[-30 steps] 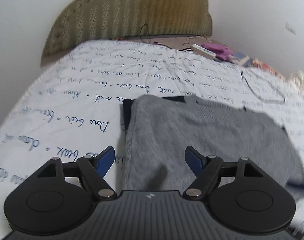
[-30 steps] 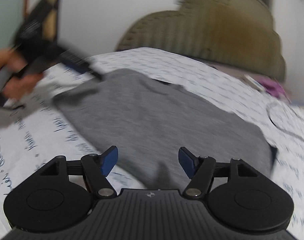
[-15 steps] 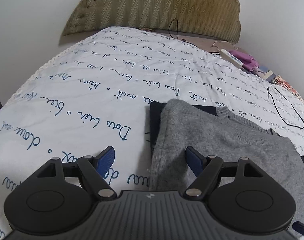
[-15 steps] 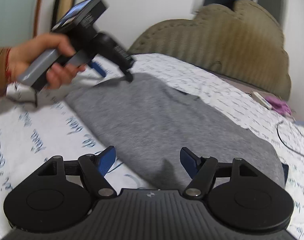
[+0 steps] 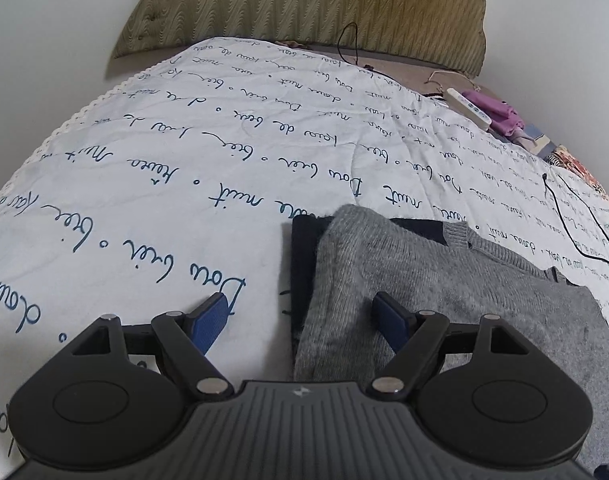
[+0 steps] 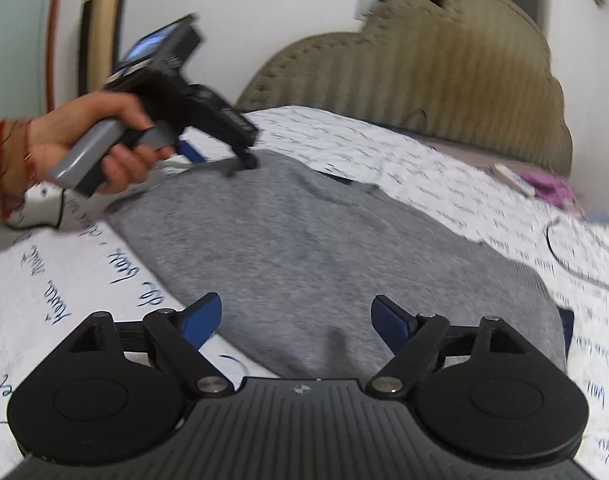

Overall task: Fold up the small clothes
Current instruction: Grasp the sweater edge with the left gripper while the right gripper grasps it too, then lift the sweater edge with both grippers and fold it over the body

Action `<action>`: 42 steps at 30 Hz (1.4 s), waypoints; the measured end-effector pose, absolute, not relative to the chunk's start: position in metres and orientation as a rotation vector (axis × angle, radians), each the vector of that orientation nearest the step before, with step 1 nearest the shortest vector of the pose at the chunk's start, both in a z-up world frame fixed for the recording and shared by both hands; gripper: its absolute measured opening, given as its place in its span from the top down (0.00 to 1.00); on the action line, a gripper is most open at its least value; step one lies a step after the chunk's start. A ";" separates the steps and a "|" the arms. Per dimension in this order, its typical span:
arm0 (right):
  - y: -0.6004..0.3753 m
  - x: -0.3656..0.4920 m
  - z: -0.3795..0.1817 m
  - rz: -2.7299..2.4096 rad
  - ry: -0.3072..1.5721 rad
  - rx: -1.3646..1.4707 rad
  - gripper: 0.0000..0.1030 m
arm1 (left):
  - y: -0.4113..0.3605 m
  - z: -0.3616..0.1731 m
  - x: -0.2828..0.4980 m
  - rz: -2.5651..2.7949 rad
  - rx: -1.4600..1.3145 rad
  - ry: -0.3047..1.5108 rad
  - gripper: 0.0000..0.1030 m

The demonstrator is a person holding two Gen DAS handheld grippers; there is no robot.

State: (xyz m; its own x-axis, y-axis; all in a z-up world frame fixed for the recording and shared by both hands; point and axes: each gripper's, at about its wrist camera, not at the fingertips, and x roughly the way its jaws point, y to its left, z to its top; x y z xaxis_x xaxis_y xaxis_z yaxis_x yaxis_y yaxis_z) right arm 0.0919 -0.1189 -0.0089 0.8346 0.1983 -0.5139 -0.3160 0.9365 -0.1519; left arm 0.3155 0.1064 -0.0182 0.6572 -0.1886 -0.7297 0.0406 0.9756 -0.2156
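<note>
Left gripper (image 5: 302, 318) spread wide, nothing between the blue pads, poised over the left edge of the grey sweater (image 5: 424, 292). Right gripper (image 6: 296, 318) just as wide, empty too, at the sweater's near hem. The sweater lies flat on the white script-printed quilt (image 5: 144, 184), something dark navy (image 5: 302, 252) peeking out beneath. Far right, a black cable (image 5: 584, 224); beyond, the olive headboard (image 5: 304, 4).

Left wrist view sat low over the bed (image 5: 152, 184), facing the headboard (image 5: 304, 4) at frame top. Right wrist view looked from farther right, close. Both shared the gray sweater (image 5: 424, 280) (image 6: 304, 240), headboard (image 6: 424, 64).
</note>
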 end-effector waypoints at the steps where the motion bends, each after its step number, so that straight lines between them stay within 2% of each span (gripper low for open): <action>1: -0.114 0.090 -0.010 0.280 0.514 -0.253 0.18 | 0.106 -0.018 0.316 -0.135 -0.182 0.846 0.22; 14: -0.058 0.087 -0.024 0.298 0.490 -0.486 0.18 | 0.105 -0.016 0.322 -0.214 -0.151 0.837 0.22; 24: -0.003 0.094 -0.052 0.215 0.340 -0.771 0.19 | 0.125 -0.027 0.354 -0.434 -0.360 0.897 0.22; 30: 0.025 0.111 -0.059 0.201 0.285 -0.832 0.24 | 0.123 -0.036 0.366 -0.445 -0.440 0.871 0.23; 31: 0.029 0.115 -0.059 0.202 0.277 -0.842 0.26 | 0.121 -0.037 0.368 -0.437 -0.438 0.868 0.26; 32: 0.034 0.117 -0.060 0.203 0.267 -0.851 0.28 | 0.119 -0.037 0.369 -0.431 -0.428 0.868 0.40; 33: 0.038 0.121 -0.060 0.206 0.258 -0.860 0.30 | 0.116 -0.038 0.371 -0.425 -0.416 0.877 0.49; 34: 0.042 0.125 -0.061 0.211 0.251 -0.867 0.36 | 0.115 -0.039 0.374 -0.418 -0.416 0.891 0.53; 36: 0.051 0.131 -0.063 0.226 0.257 -0.879 0.51 | 0.114 -0.041 0.377 -0.413 -0.433 0.911 0.73; 38: 0.057 0.137 -0.065 0.253 0.275 -0.894 0.76 | 0.112 -0.041 0.377 -0.392 -0.437 0.914 0.79; 39: 0.060 0.138 -0.067 0.260 0.274 -0.905 0.80 | 0.111 -0.040 0.376 -0.384 -0.429 0.913 0.81; 40: 0.061 0.138 -0.069 0.275 0.273 -0.917 0.89 | 0.108 -0.038 0.374 -0.376 -0.417 0.907 0.81; 42: 0.060 0.135 -0.069 0.305 0.270 -0.917 0.92 | 0.103 -0.032 0.370 -0.356 -0.379 0.894 0.83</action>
State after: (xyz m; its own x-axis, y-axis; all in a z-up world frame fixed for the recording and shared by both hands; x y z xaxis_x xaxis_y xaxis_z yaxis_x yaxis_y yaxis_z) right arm 0.1352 0.0597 -0.0689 0.9238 0.1424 -0.3553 -0.3699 0.5707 -0.7331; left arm 0.3697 0.1028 -0.0321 0.5767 -0.4508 -0.6813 0.1411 0.8764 -0.4604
